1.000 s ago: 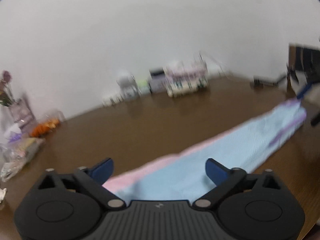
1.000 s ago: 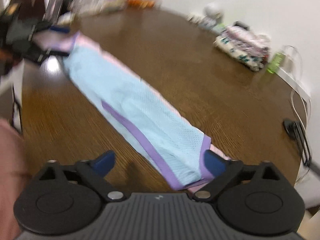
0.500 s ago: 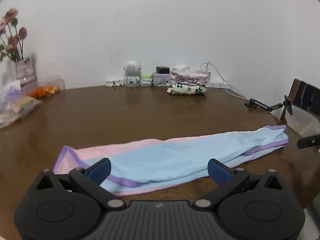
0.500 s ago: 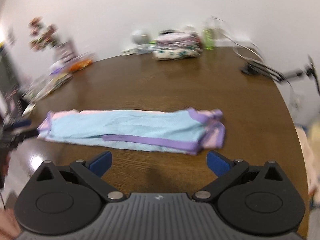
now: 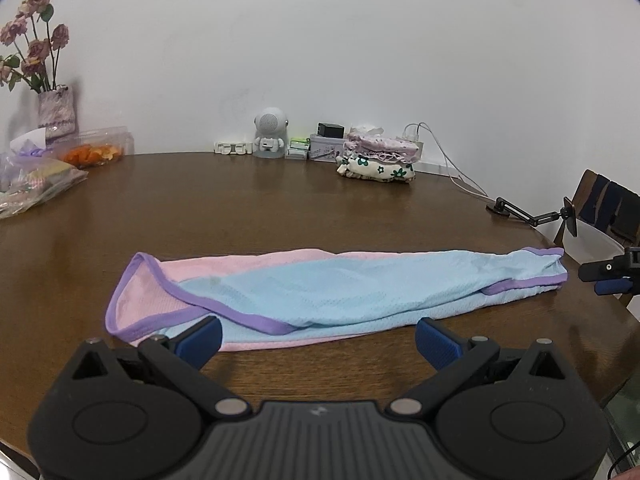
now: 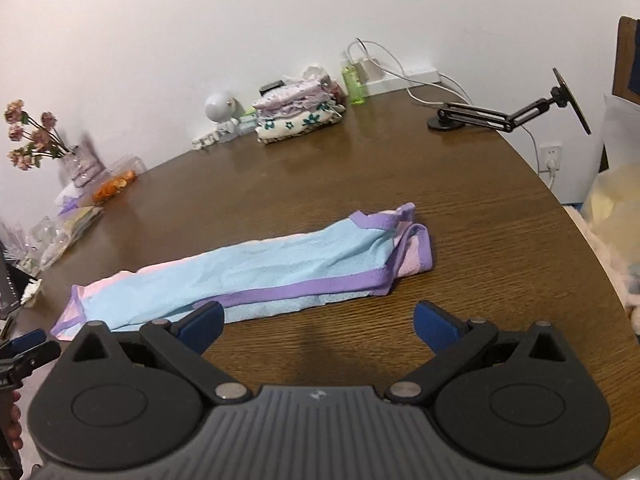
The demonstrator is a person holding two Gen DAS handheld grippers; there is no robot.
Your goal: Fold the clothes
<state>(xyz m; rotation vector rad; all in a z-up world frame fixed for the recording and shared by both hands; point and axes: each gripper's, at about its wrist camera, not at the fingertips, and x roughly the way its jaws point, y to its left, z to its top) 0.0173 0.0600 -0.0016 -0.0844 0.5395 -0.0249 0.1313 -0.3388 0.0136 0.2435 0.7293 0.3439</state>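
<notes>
A light blue and pink garment with purple trim lies folded into a long strip across the brown wooden table. It also shows in the right wrist view. My left gripper is open and empty, just in front of the strip's near edge toward its left end. My right gripper is open and empty, in front of the strip's right half. The right gripper also shows at the right edge of the left wrist view, beside the strip's right end.
A stack of folded clothes sits at the back by the wall, next to a white robot figure and small boxes. A vase of flowers and plastic bags are at the left. A black phone arm and cables stand at the right.
Both grippers have swung from along the garment to face it from the front. The views have steadied and the strip now lies crosswise before both. Both stayed open.
</notes>
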